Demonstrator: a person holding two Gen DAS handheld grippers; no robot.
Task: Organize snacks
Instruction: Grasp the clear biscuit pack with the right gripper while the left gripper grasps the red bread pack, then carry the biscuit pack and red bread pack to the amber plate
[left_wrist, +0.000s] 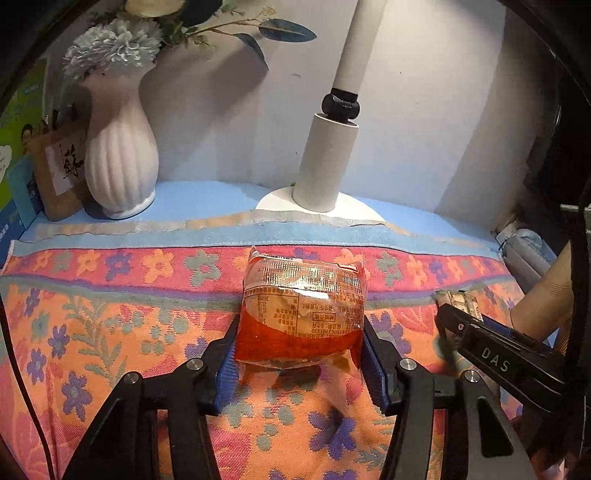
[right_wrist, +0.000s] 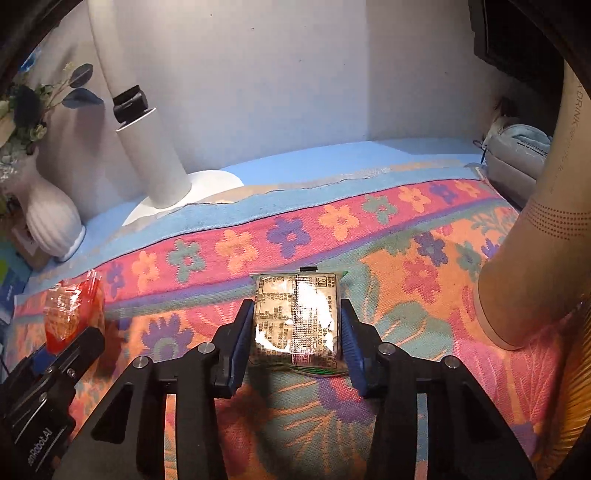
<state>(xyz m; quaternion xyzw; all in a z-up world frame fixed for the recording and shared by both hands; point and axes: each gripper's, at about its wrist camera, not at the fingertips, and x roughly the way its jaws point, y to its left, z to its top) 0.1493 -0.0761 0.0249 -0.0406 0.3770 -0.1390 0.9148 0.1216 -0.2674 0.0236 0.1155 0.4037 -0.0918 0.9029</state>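
An orange-red snack packet (left_wrist: 301, 310) with printed text on its clear film sits between the blue pads of my left gripper (left_wrist: 299, 332), which is shut on it over the floral cloth (left_wrist: 110, 314). In the right wrist view the same packet (right_wrist: 72, 310) shows at the far left, in the left gripper (right_wrist: 74, 332). My right gripper (right_wrist: 297, 317) is shut on a beige foil snack packet (right_wrist: 297, 317), both pads pressing its sides. From the left wrist view, the right gripper (left_wrist: 454, 306) reaches in at the right with that packet (left_wrist: 460, 304) at its tip.
A white ribbed vase (left_wrist: 118, 155) with flowers and a small framed picture (left_wrist: 61, 166) stand at the back left. A white lamp post (left_wrist: 321, 166) on a round base rises at the back centre. A tan cardboard tube (right_wrist: 535, 258) and a grey pouch (right_wrist: 517, 151) are at the right.
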